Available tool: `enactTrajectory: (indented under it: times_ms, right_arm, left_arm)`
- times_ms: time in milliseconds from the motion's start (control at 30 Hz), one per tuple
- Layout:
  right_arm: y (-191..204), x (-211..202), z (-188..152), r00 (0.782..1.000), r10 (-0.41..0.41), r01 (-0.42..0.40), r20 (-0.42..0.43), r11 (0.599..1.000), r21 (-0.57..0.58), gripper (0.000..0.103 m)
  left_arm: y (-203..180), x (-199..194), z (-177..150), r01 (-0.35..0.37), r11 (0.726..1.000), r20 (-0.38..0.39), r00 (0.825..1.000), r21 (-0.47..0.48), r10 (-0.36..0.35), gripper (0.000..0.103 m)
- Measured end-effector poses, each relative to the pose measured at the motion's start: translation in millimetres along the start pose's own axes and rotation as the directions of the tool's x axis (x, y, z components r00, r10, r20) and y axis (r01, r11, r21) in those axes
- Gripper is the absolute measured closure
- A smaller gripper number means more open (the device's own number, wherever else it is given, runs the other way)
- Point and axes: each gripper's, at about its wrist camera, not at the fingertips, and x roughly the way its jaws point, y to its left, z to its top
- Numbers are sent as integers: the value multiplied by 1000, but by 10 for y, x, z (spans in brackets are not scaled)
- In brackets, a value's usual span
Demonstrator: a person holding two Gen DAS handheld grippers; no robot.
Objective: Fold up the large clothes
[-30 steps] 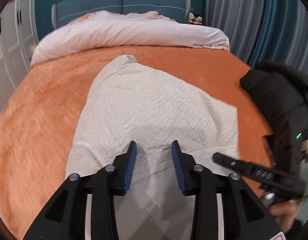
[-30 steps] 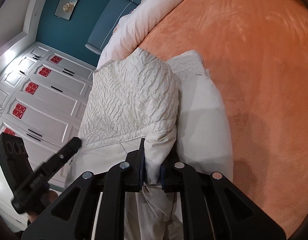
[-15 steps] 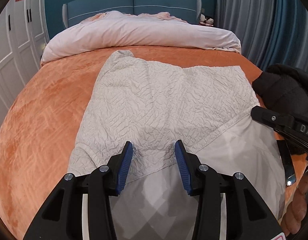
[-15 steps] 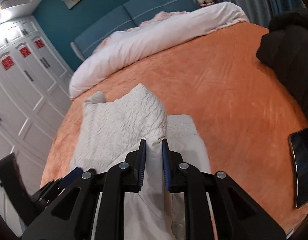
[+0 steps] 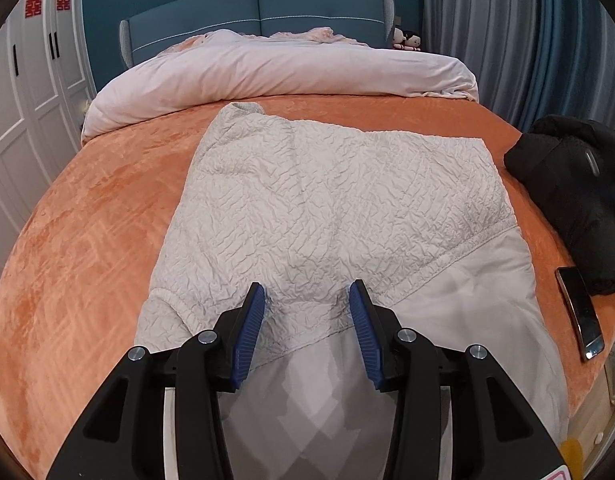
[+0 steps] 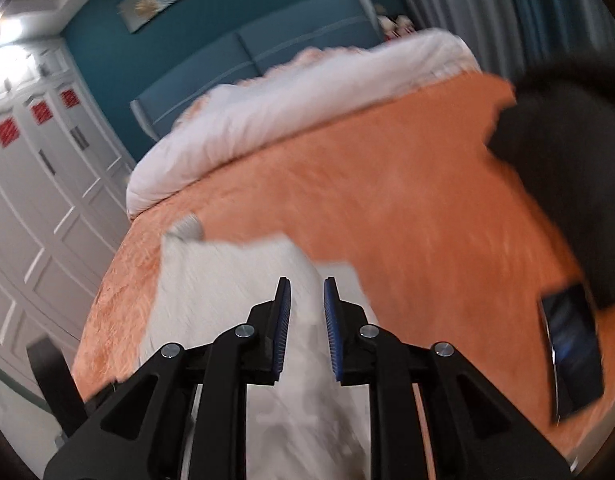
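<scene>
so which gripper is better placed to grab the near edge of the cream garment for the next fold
Left. The left gripper hangs open right over the cream garment's near seam. The right gripper shows nothing pinched and its view is blurred.

The bed (image 5: 87, 216) is covered by an orange plush blanket (image 5: 119, 184). In the left wrist view a cream crinkle-textured garment (image 5: 327, 208) lies spread flat at its centre. At twelve o'clock a pale pink duvet (image 5: 275, 68) is bunched along the blue headboard (image 5: 259, 12). At three o'clock sits a black jacket (image 5: 579, 192), with a smartphone (image 5: 581, 312) just beside it at four o'clock.
</scene>
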Motion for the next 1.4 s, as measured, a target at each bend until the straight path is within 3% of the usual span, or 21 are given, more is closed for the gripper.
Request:
enactTrajectory:
  times_ms: [167,300,400,467,567,667,733,967,1400]
  right_arm:
    - [294,565,174,999,-23,19,-40,996,-91,86]
    - [206,1113,-51,989,-88,77,-123,992,-97,87]
    - [22,1340,-312,984,-79,70,-161,996,-60,88]
    - [-76,1344,-397,988,-52,50,-148,999,-19,88]
    - [-142,1351,-461,990,-24,27,-141,999,21,88]
    - [-164,1381,-517,991,-17,21,-132,999,29,88]
    - [-197,1414,-553,992,-7,12,-128,999,37,88]
    - [-292,1490,-646,994,30,-24,-106,998,63,88]
    - [-352,1596,-746,995,42,-35,-86,996,82,88]
  left_arm:
    - [-6,2,0,1,1000,0,1000,0,-1,61]
    - [6,0,2,15,1000,1,1000,-3,-15,61]
    - [77,-97,106,69,997,2,998,-42,-69,60]
    - [152,-160,254,83,993,36,996,-84,-80,59]
    - [242,-84,528,47,993,67,997,-106,-40,53]
    - [282,293,645,7,994,-16,1000,-112,-9,53]
    - [298,533,596,-14,992,-81,997,-125,3,52]
    - [94,665,383,-108,994,-9,994,-33,108,41]
    - [128,938,260,-135,990,26,990,-35,136,37]
